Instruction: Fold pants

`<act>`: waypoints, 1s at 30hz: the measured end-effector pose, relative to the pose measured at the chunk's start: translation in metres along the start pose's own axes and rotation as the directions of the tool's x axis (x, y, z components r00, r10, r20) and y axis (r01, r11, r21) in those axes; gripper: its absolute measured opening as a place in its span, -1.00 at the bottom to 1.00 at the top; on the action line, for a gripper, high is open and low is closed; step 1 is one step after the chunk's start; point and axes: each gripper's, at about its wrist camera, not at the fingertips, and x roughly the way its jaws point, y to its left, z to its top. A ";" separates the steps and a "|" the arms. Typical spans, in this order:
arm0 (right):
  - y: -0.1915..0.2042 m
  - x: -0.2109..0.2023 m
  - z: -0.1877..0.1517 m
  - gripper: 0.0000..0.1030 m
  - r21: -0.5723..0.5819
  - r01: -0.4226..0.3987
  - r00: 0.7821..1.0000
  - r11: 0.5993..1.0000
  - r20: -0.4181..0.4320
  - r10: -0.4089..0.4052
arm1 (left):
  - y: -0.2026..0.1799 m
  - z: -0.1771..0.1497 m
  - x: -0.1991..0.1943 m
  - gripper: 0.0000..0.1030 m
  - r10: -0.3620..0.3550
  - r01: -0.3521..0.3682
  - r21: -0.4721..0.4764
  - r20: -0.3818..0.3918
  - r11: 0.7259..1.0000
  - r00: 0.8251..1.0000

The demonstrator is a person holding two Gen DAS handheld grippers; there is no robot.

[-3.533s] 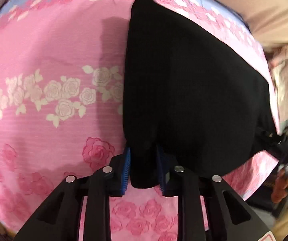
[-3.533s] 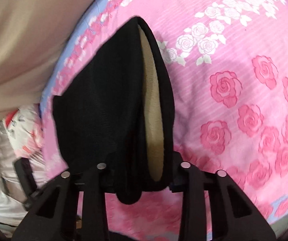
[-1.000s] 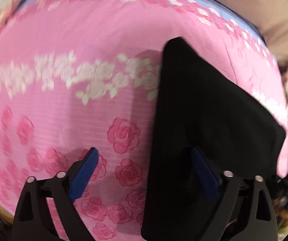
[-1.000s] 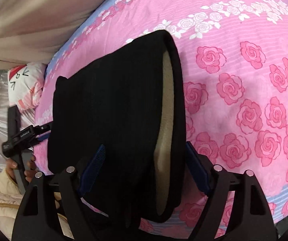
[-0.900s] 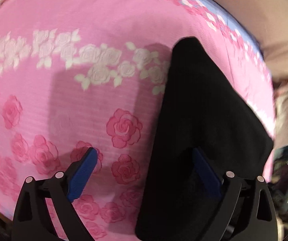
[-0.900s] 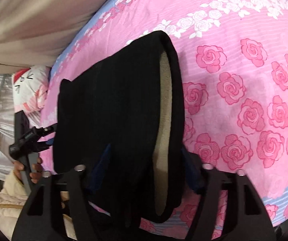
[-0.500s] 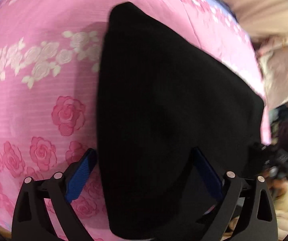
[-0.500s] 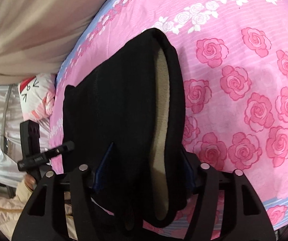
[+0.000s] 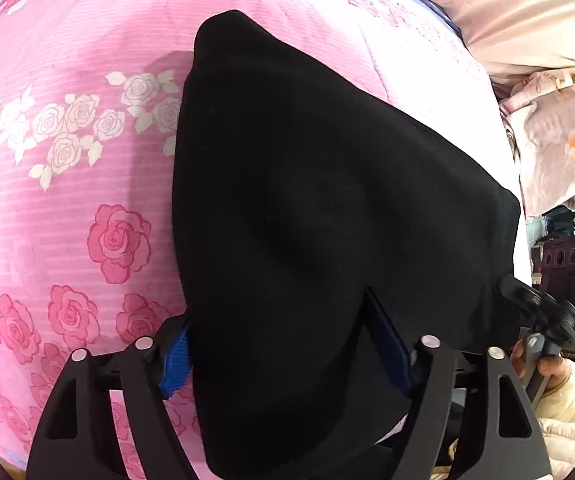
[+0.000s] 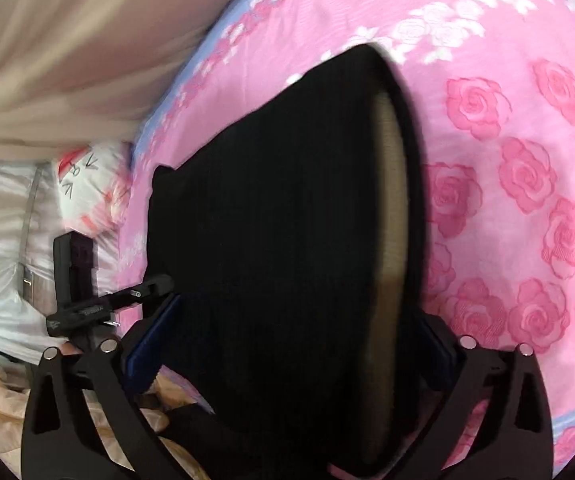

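Note:
The black pants (image 9: 327, 200) lie folded in a thick stack on the pink rose bedspread (image 9: 67, 200). In the right wrist view the pants (image 10: 279, 220) show a beige fleece lining (image 10: 391, 248) at the folded edge. My left gripper (image 9: 283, 348) is open, its blue pads (image 9: 175, 356) straddling the near corner of the stack. My right gripper (image 10: 291, 344) is open too, its jaws wide on either side of the other end of the stack. The cloth between each pair of jaws hides the fingertips in part.
A beige curtain (image 10: 67, 60) hangs beyond the bed's far edge. A pale printed pillow (image 10: 91, 192) lies at the bed's end, also in the left wrist view (image 9: 559, 132). The other hand-held gripper shows at the side of each view (image 9: 543, 316) (image 10: 87, 304).
Both grippers let go of the pants and stand open. The left gripper has swung from beside the stack to over its near corner. The right gripper has moved a little closer.

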 end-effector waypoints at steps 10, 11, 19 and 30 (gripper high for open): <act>-0.008 -0.005 0.004 0.37 0.073 0.019 1.000 0.997 -0.020 -0.017 | -0.013 0.006 0.007 0.57 0.006 -0.005 -0.029 0.023 1.000 1.000; -0.010 -0.007 0.003 0.18 0.071 0.042 0.999 0.997 -0.022 -0.040 | -0.013 0.005 0.006 0.50 0.015 -0.014 -0.028 0.027 0.999 1.000; -0.013 -0.015 0.003 -0.31 0.106 0.021 0.999 0.994 -0.037 -0.017 | -0.019 0.004 -0.007 -0.35 -0.033 0.034 -0.045 0.027 0.998 0.999; -0.010 -0.022 -0.004 -0.34 0.106 0.014 0.994 0.994 -0.111 -0.003 | -0.032 -0.016 -0.031 -0.36 -0.083 0.082 -0.065 -0.016 0.995 0.996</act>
